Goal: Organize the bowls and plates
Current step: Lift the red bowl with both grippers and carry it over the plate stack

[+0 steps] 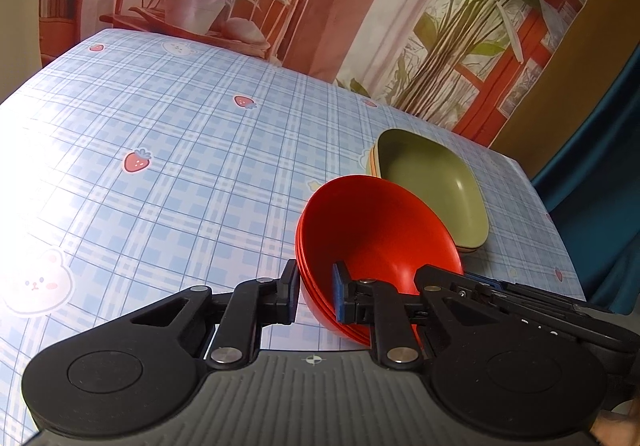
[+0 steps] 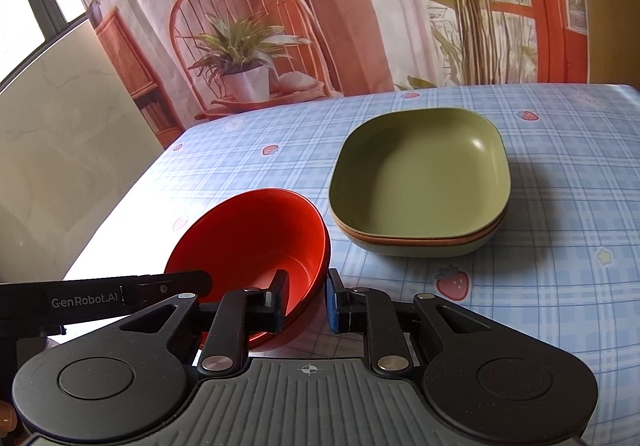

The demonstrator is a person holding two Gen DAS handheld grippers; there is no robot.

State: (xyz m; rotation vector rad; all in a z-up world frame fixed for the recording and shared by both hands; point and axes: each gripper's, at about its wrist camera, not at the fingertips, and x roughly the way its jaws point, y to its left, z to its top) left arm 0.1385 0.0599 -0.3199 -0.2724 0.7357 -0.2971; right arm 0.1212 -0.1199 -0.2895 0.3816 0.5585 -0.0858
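Note:
A stack of nested red bowls sits tilted on the blue plaid tablecloth. My left gripper has its jaws on either side of the stack's rim, one finger outside and one inside, closed on it. My right gripper grips the opposite rim of the red bowls the same way. A stack of square plates, olive green on top, stands just beyond the bowls; it also shows in the right wrist view, to the right of the bowls.
The tablecloth carries strawberry and bunny prints. A printed backdrop with plants and a chair hangs behind the table's far edge. The table's right edge runs beside a dark blue surface.

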